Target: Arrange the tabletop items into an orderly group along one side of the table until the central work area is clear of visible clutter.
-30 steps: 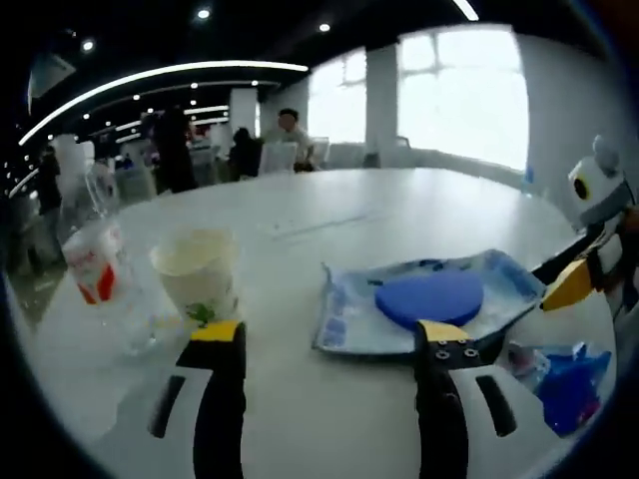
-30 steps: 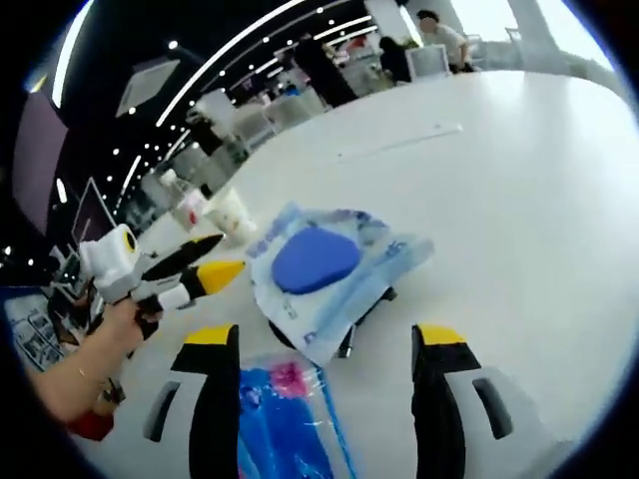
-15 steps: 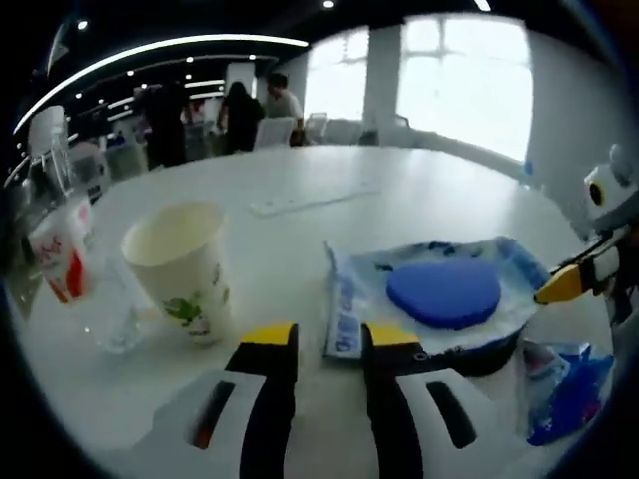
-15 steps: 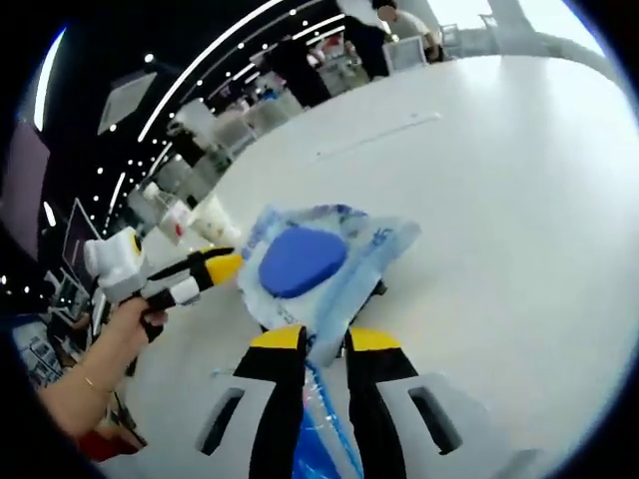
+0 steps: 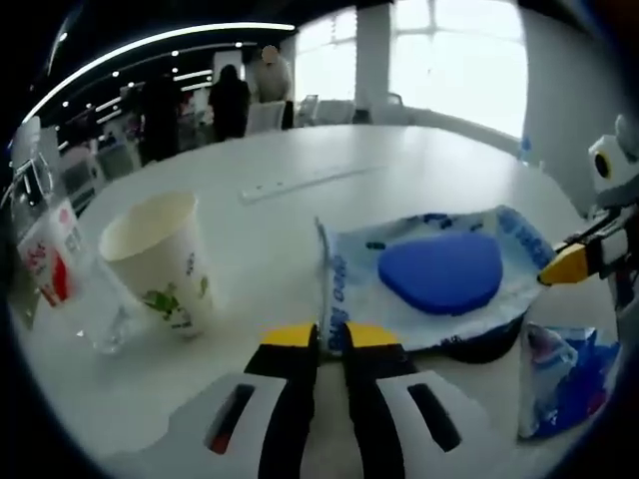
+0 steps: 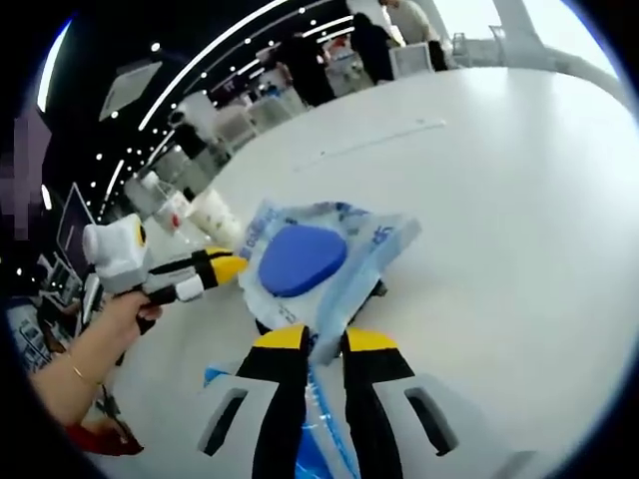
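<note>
Right gripper view: claw [image 6: 322, 337] on packet [image 6: 329, 261] edge.

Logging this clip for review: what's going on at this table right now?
A person with a gripper in each hand is working on a light blue packet with a dark blue round patch, lying on the white table. The left gripper is closed at one edge of the packet, and the right gripper is closed at another edge. A paper cup and a clear bottle with a red label stand to one side; a blue wrapper lies nearby.
</note>
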A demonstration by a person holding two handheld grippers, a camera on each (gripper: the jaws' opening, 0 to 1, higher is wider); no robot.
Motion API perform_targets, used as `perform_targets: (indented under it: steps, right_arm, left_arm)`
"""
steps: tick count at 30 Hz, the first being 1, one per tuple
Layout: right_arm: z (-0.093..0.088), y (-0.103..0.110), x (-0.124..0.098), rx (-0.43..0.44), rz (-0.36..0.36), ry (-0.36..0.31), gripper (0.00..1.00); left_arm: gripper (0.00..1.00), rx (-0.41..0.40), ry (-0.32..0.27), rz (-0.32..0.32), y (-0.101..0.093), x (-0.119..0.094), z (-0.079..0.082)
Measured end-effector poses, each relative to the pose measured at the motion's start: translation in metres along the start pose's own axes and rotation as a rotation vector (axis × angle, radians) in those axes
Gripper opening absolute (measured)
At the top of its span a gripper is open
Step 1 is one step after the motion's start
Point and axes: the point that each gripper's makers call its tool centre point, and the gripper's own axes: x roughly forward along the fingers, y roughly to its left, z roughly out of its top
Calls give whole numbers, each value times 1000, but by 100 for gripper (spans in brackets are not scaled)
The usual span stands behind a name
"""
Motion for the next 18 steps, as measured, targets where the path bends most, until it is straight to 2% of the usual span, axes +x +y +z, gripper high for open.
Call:
perform_targets:
  steps: [2, 5, 8, 9, 11, 14, 18]
  right_arm:
    - [0, 0, 0, -3, -4, -3, 10]
    - [1, 1, 1, -53, -15, -10, 8]
    - [6, 2, -3, -64, -28, -30, 6]
    - [14, -3, -6, -52, -56, -67, 6]
    - [23, -7, -10, -107, -76, -96, 5]
    - [34, -9, -16, -105, -87, -133, 3]
    - [43, -14, -18, -106, -106, -144, 2]
  left_arm:
    - [1, -8, 3, -3, 0, -1, 1]
    - [0, 62, 21, 11, -2, -1, 2]
    - [0, 73, 20, 21, -5, -4, 4]
    - [0, 33, 4, 14, -6, -5, 7]
    - [0, 5, -1, -4, -9, -7, 8]
    - [0, -53, -24, -16, -11, -12, 14]
    - [0, -39, -44, -12, -16, -19, 25]
